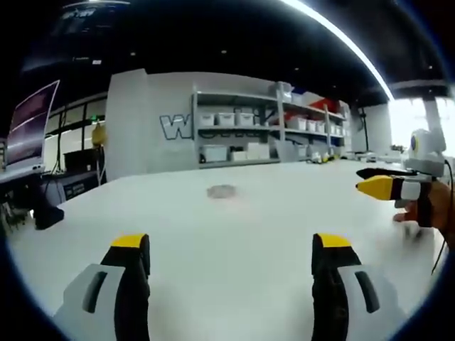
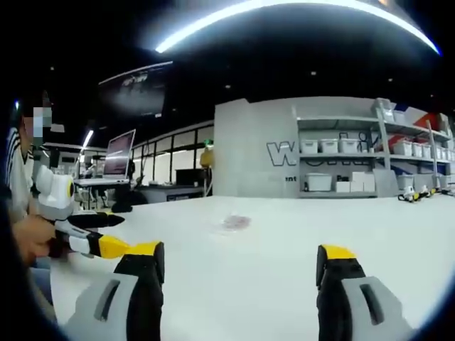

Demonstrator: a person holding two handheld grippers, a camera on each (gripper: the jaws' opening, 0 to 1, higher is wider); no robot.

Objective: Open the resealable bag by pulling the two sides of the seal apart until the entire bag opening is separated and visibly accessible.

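White table (image 1: 234, 241), small clear resealable bag (image 1: 222, 191) lying flat (untouched).
Left gripper (image 1: 231, 249) and right gripper (image 2: 240, 259) both gape wide, holding nothing.

Bright, evenly lit room under strong fisheye bend

A long white ceiling light strip (image 1: 341, 35) curves with the lens; the glossy white bench (image 1: 234, 234) looks washed out, the small clear bag (image 2: 234, 223) on it soft and blurred, shadows faint.
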